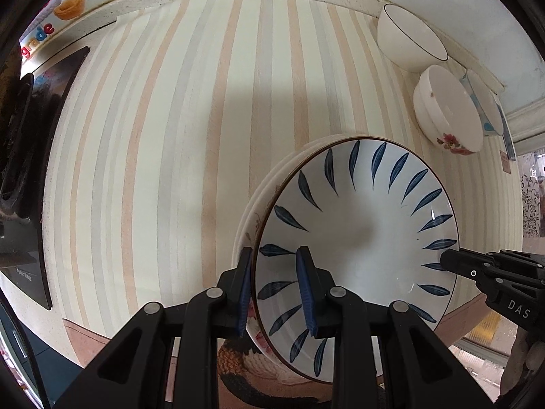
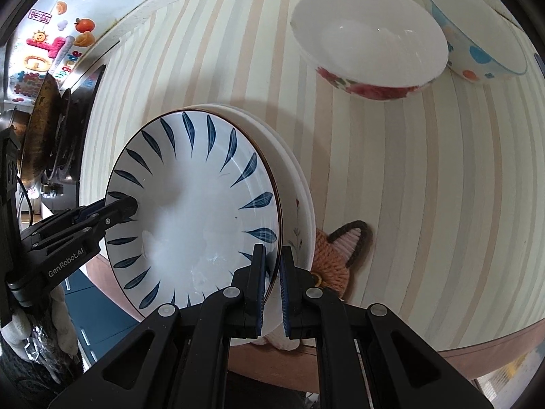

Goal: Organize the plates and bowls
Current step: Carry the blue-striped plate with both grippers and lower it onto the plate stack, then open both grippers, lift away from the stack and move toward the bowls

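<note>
**Both claws pinch the leaf-pattern plate**

Left gripper (image 1: 276,289) bites the near rim of the blue-leaf plate (image 1: 357,231), one pad inside, one outside. Opposite, the right gripper (image 2: 272,286) clamps the other edge the same way. Between them the plate sits atop a stack of white plates (image 2: 296,184) on the striped tablecloth (image 1: 170,136). Beyond, well apart, stand a floral bowl (image 2: 371,44), a dotted bowl (image 2: 477,37) and a blue-rimmed white bowl (image 1: 408,39).

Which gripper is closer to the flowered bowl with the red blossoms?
Right. The right gripper clamps the leaf plate's rim on the side facing the flowered bowl; the left gripper straddles the opposite rim, farther away.
</note>
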Tool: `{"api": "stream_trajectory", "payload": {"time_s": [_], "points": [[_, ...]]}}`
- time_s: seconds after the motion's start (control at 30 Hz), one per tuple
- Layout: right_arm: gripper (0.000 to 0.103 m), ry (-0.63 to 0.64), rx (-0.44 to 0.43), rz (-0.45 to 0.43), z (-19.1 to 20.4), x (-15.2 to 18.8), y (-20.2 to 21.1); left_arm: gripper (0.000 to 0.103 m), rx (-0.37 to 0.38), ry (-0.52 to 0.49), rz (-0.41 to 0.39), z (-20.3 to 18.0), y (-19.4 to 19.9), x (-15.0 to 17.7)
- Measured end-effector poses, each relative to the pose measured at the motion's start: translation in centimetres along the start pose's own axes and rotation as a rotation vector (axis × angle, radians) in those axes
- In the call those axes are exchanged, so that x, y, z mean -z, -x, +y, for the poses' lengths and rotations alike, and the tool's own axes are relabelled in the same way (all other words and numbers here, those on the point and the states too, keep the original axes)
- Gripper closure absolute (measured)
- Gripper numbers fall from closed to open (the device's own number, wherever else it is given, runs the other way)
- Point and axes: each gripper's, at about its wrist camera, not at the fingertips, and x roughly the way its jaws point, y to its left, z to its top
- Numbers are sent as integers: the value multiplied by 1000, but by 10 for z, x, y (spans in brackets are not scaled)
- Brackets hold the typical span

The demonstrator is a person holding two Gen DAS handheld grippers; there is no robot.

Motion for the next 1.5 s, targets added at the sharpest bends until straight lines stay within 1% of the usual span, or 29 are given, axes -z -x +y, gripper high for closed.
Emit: {"api": "stream_trajectory", "payload": {"time_s": [0.47, 0.5, 0.53, 0.73, 0.87, 1.07, 1.13, 1.2, 1.33, 1.47, 1.5], "points": [[94, -15, -13, 2, -2, -5, -8, 81, -3, -12, 0, 0, -7, 8], [94, -19, -14, 4, -2, -5, -8, 81, -2, -14, 1, 0, -7, 8], [91, -22, -18, 5, -3, -5, -7, 80, -2, -15, 1, 0, -6, 8], [91, -59, -45, 12, -8, -6, -8, 80, 24, 12, 25, 8, -10, 10], [91, -60, -46, 2, -8, -4, -6, 80, 24, 21, 20, 12, -9, 14], [91, -59, -28, -18, -4, -2, 1, 80, 8, 29, -21, 18, 2, 16], [91, -45, -15, -34, 2, 1, 6, 80, 6, 33, -43, 19, 11, 18], [91, -44, -26, -46, 6, 4, 11, 80, 0, 30, -67, 19, 22, 20], [91, -28, -2, -102, 23, 20, 30, 80, -10, 1, -128, 13, 52, 32], [90, -20, 20, -181, 45, 46, 60, 80, -25, -42, -188, 7, 82, 50], [88, -17, 27, -197, 51, 53, 67, 80, -32, -48, -204, 6, 90, 56]]}}
